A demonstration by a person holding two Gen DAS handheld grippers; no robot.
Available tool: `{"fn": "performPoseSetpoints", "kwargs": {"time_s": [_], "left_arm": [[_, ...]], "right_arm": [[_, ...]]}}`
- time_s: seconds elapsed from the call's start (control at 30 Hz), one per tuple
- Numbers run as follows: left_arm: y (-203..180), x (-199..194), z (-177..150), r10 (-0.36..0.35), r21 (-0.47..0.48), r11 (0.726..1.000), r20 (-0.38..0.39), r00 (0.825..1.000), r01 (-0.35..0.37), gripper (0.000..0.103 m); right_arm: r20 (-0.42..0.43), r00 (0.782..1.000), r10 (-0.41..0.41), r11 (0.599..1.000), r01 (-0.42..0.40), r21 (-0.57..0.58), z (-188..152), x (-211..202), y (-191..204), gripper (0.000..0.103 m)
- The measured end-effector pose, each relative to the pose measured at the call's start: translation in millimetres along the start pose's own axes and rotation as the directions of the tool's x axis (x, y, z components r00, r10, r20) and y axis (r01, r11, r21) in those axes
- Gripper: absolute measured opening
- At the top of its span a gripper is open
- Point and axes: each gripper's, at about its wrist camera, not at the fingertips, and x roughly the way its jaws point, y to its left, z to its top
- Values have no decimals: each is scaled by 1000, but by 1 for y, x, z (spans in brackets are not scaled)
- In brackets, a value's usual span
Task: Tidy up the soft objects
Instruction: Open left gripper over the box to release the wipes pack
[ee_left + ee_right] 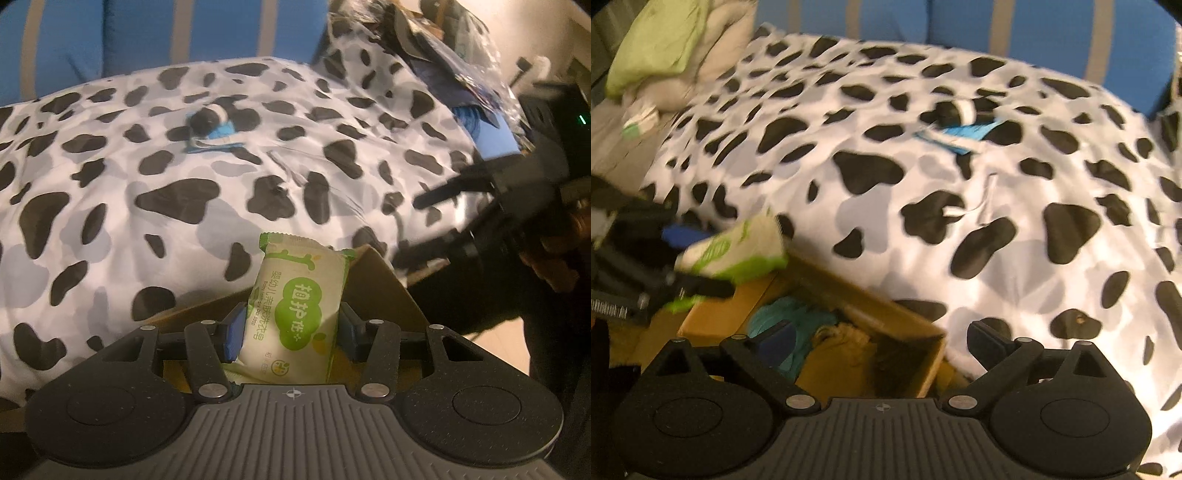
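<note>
My left gripper [291, 328] is shut on a white and green soft packet [295, 306] and holds it over the cardboard box [373, 284]. In the right wrist view the packet [735, 247] hangs at the left, above the open box [849, 295], which holds a teal cloth [786, 325] and a brown soft item [846, 350]. My right gripper [882, 339] is open and empty over the box's near corner. A black, white and blue soft item [212, 127] lies on the cow-print bedcover [110, 184]; it also shows in the right wrist view [960, 118].
A blue and grey striped headboard [147, 33] stands behind the bed. A pile of dark bags and plastic [443, 55] sits at the bed's right. In the right wrist view, a green and beige pillow pile [672, 44] lies at the far left.
</note>
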Motion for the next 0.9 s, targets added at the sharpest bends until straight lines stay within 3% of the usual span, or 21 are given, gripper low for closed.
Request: {"fn": "performPoseSetpoints", "kwargs": {"time_s": [0.17,0.33,0.4,0.47,0.9], "left_arm": [[-16,8,-1,-50,91,994,-28,998,52,49],[-36,17,-3,-74,221,972,-60,995,86,50],[-40,18,-4,-64,249,965,-60,996,77,61],[-39,16,-4,-60,248,966,-47,997,70,69],[-24,26,0,83,181,981,-97,992,-64,69]], "right_arm": [[41,999,-18,998,15,61,2,-5,-10,99],[44,999,-23,998,20,63,3,-6,-11,99],[39,999,-27,998,24,57,3,-5,-10,99],[38,999,-27,998,25,51,2,-5,-9,99],[-1,1000,-17,1000,17,-1,1,2,0,99]]}}
